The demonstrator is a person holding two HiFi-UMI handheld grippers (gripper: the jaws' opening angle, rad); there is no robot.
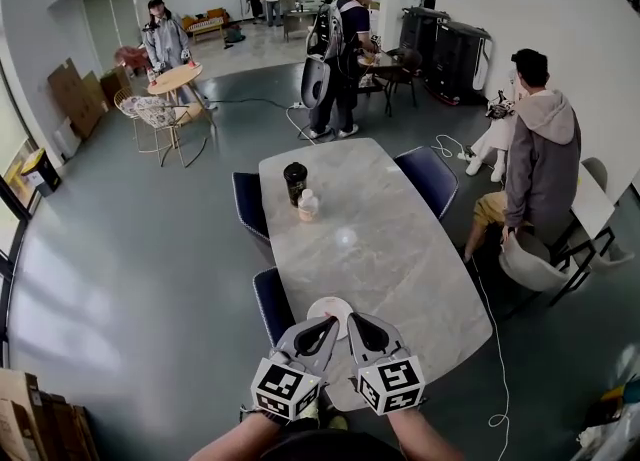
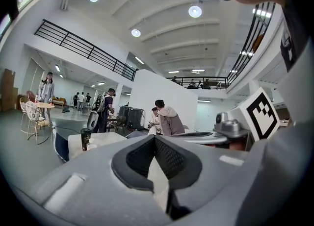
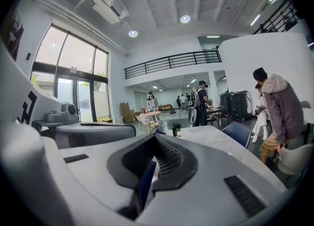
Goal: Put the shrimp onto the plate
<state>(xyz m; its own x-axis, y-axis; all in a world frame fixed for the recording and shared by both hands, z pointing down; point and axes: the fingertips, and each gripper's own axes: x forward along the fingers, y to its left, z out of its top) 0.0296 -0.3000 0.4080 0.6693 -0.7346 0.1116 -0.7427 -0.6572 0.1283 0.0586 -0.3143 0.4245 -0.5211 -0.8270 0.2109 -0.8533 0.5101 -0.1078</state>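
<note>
The table (image 1: pixel 400 249) stretched away from me, w/ a cup (image 1: pixel 295 181) farther up. The plate (image 1: pixel 322 306) lay at the near edge, partly hidden by both tongs. Left gripper (image 1: pixel 328 325) and right gripper (image 1: pixel 354 323) were clenched, tips together, nothing btw them. I saw the shrimp in no view. It might lie on the plate's hidden part or elsewhere, so I judged a clearer look was needed.

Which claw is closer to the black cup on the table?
Left. The left claw hangs over the table's near end, roughly in line with the cup far ahead; the right claw is beside it, further to the right.
</note>
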